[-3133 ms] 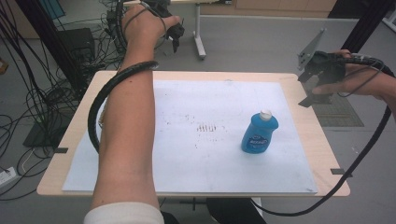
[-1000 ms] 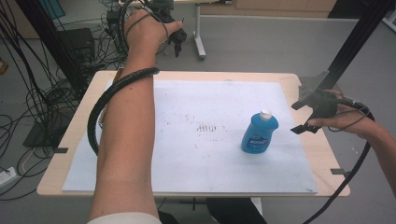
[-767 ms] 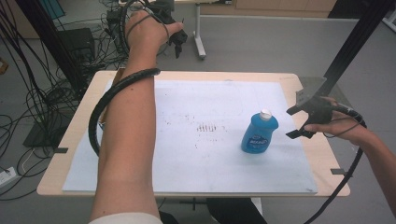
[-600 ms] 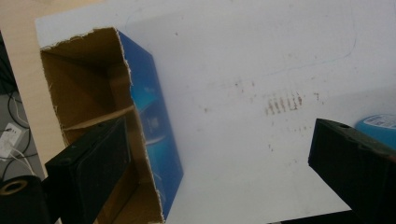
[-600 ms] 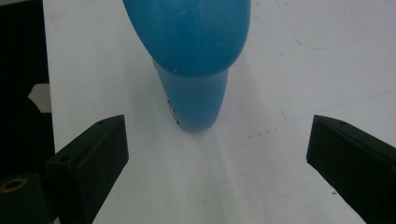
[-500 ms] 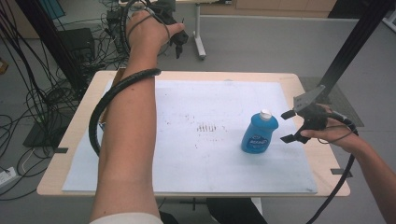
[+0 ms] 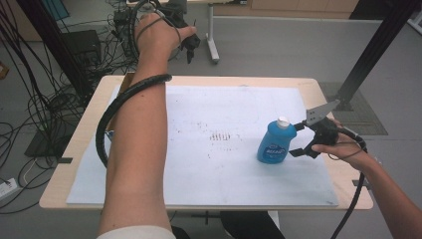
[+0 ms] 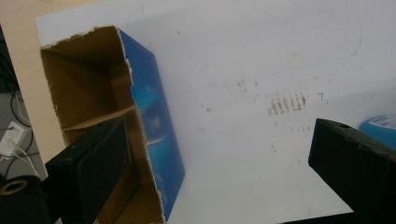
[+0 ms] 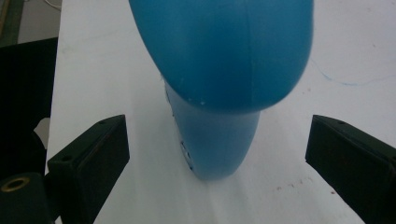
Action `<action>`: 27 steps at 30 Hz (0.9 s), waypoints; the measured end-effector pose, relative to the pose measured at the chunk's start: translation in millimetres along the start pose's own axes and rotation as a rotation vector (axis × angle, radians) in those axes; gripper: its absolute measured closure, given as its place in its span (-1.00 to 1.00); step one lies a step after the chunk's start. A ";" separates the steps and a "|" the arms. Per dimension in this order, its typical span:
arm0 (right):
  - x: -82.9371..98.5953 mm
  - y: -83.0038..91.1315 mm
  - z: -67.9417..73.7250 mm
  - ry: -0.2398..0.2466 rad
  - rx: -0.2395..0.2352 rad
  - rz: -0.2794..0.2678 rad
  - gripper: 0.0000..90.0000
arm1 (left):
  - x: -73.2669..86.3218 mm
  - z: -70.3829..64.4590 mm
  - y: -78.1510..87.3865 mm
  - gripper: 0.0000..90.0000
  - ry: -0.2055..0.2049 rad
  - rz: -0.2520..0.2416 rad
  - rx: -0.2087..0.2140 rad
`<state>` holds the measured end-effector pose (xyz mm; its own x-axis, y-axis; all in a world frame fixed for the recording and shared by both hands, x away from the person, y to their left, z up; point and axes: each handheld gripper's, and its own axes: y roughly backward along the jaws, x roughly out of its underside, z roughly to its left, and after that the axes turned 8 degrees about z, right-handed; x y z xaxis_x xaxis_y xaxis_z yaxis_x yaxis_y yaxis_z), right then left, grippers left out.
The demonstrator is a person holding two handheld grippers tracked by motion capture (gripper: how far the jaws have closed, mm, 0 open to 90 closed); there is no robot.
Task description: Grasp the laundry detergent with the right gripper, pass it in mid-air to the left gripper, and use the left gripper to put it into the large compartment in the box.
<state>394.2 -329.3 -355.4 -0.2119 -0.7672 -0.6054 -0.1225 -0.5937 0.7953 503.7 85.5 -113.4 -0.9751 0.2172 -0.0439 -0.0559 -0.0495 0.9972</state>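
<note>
Jaws of the right hand-held gripper [image 7: 300, 138] stand wide apart, released, with the blue bottle [image 7: 272, 142] just ahead of them and between their lines; no contact with it can be seen. In the right gripper view the blue bottle [image 9: 219, 84] is very close, its rounded body above and its narrower part between the two black jaws, a clear gap on either side. The bottle stands upright with a white cap [image 7: 282, 121] on the white sheet [image 7: 224, 169] that covers the table [image 7: 84, 144], directly in front of this gripper's opening.

Farther out, the left hand-held gripper [image 7: 190, 50] is held up beyond the far edge of the table, well apart from the bottle. Its jaws are also spread wide in the left gripper view, holding nothing. Below that gripper lies an open cardboard box [image 8: 116, 126], brown inside and blue outside, on the sheet near the table's edge.

The step in hand looks like the approach for a grasp on the bottle. The next move probably calls for easing the right gripper forward until the body sits squarely between the jaws, then closing gently, since a push from one side could tip the bottle.
</note>
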 end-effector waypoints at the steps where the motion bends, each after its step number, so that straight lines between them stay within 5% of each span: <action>1: 0.6 -4.0 0.2 0.000 -0.004 -0.014 -0.87 | -0.1 -0.2 -0.2 -0.87 0.000 0.001 -0.001; 27: 1.9 -41.8 3.1 0.003 -0.055 -0.175 -0.96 | -2.7 -3.2 -4.7 -0.87 -0.013 0.011 -0.001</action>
<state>395.9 -305.2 -389.7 -0.1888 -0.6516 -0.7347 -0.1036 -0.7307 0.6748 506.0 82.0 -118.1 -0.9729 0.2291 -0.0322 -0.0454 -0.0525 0.9976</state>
